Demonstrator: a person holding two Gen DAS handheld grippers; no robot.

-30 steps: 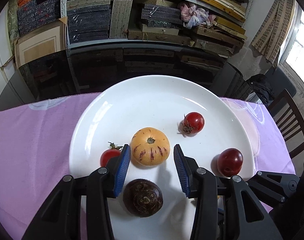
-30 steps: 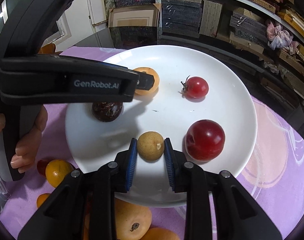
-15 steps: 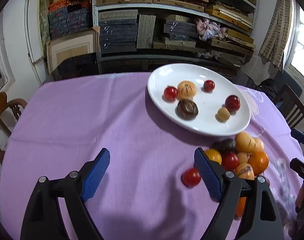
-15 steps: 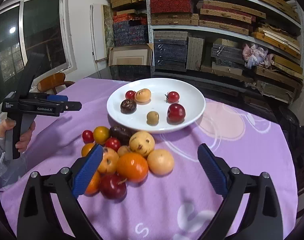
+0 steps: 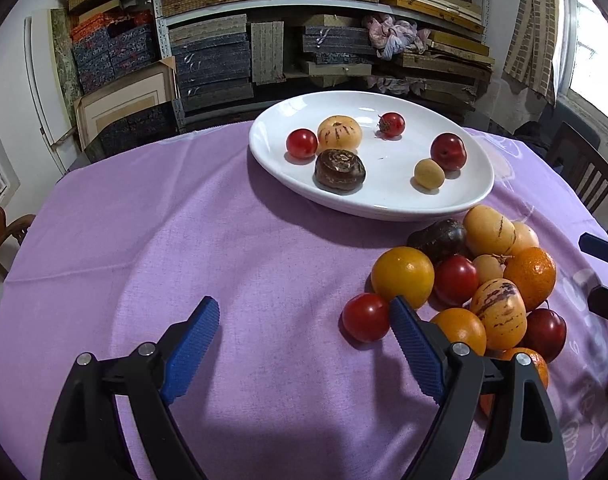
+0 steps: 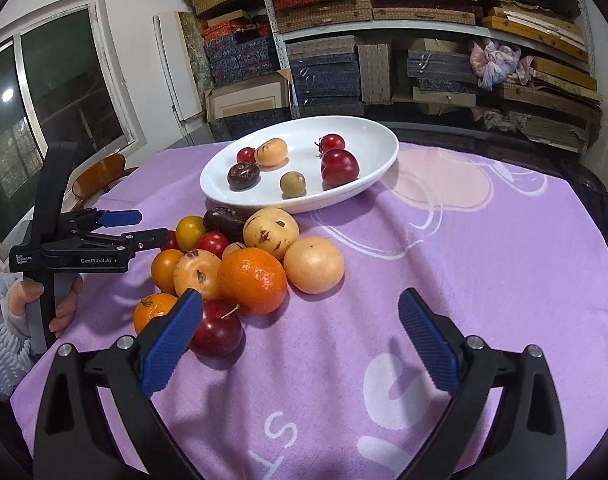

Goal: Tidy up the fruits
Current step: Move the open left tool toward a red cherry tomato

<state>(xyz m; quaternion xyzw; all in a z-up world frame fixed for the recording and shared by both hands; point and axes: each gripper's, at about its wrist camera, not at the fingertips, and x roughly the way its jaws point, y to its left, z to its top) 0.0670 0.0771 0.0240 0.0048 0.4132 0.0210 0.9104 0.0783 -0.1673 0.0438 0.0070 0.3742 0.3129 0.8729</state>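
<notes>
Fruit pile [image 6: 239,264] sits on the purple-clothed counter [image 5: 183,240], just beside the white plate [image 5: 464,200], which holds six fruits. I see both left gripper [image 5: 304,332] and right gripper [image 6: 299,320] with jaws wide apart, holding nothing, near the pile.

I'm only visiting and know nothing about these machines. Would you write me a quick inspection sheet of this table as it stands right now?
Surface: purple tablecloth, flat, white pattern.
Job's things: white plate holding six fruits; loose fruit pile on the cloth beside it.
Clutter: nothing seen.
Grippers: left claw open, empty, its right finger next to a red tomato; right claw open, empty, above the cloth beside the pile.
Cables: nothing seen.
Surroundings: shelves stacked with boxes, window, wooden chair.
</notes>
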